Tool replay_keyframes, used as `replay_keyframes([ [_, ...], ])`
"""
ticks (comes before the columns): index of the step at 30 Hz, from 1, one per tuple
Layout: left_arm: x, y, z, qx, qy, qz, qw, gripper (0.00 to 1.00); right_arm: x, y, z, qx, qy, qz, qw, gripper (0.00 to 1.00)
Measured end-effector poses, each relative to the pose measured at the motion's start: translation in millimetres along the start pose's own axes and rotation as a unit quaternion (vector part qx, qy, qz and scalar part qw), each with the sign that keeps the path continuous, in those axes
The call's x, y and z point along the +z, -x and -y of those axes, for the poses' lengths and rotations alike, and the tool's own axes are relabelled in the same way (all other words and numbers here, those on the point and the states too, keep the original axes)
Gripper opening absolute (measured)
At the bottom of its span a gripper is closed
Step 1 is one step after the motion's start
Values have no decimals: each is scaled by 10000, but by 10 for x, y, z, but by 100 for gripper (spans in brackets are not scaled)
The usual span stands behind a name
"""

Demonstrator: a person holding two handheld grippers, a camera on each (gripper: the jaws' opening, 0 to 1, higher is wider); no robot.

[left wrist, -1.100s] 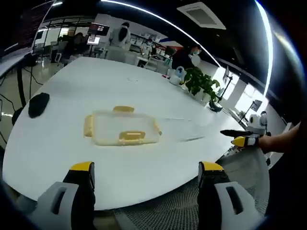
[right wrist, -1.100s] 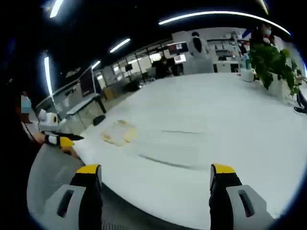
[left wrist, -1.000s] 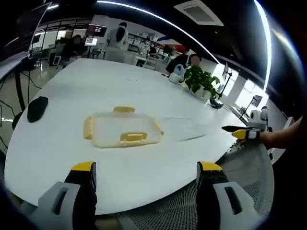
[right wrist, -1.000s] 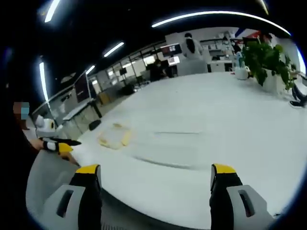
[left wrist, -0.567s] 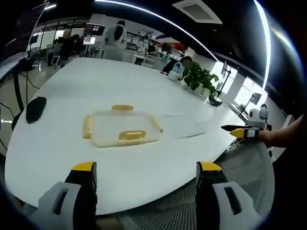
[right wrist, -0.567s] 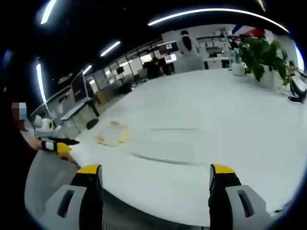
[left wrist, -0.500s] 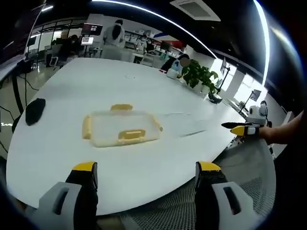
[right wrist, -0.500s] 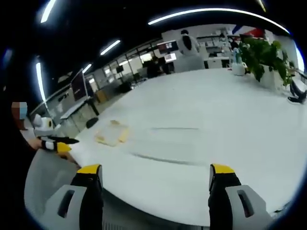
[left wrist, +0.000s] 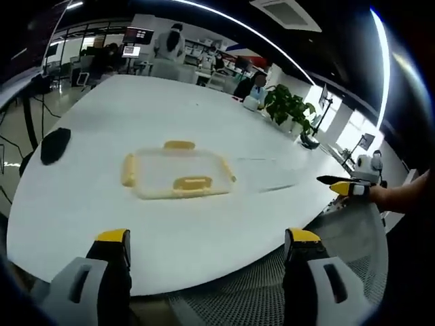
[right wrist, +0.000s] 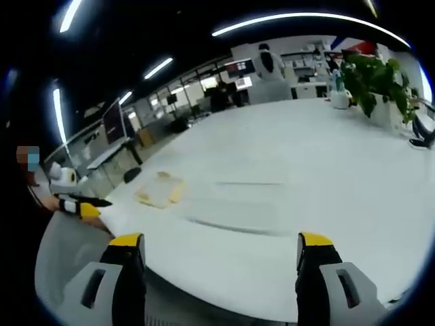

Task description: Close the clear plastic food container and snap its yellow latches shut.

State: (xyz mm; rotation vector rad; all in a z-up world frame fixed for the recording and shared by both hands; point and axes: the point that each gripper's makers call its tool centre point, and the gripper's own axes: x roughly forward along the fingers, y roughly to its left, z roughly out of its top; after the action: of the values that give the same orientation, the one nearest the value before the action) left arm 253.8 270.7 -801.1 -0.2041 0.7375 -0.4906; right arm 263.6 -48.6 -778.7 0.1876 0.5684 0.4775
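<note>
I hold both grippers, left point(left wrist: 202, 239) and right point(right wrist: 219, 243), wide open, short of the container point(left wrist: 178, 174) ahead; approach comes next, then the latches point(left wrist: 192, 183).

In the left gripper view we see our left gripper point(left wrist: 207, 255) with its yellow-tipped jaws spread wide, held short of the white table point(left wrist: 88, 210). The clear plastic food container point(left wrist: 178, 173) lies flat on it, yellow latches point(left wrist: 192, 183) at its sides. Our right gripper point(left wrist: 343, 185) enters from the right; a potted plant point(left wrist: 289, 109) stands far off.
</note>
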Motion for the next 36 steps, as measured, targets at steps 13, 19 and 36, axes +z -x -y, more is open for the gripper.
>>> replay_keyframes([
  [13,-15,-19,14,-25,11,-109,9999,99,71,7,-34,101,29,72,9999,95],
  [19,-1,-13,-38,-2,52,-112,9999,98,63,11,-66,176,79,59,9998,94],
  [36,67,-52,-3,-100,-137,-162,9997,94,309,-58,-161,342,230,197,9990,90],
])
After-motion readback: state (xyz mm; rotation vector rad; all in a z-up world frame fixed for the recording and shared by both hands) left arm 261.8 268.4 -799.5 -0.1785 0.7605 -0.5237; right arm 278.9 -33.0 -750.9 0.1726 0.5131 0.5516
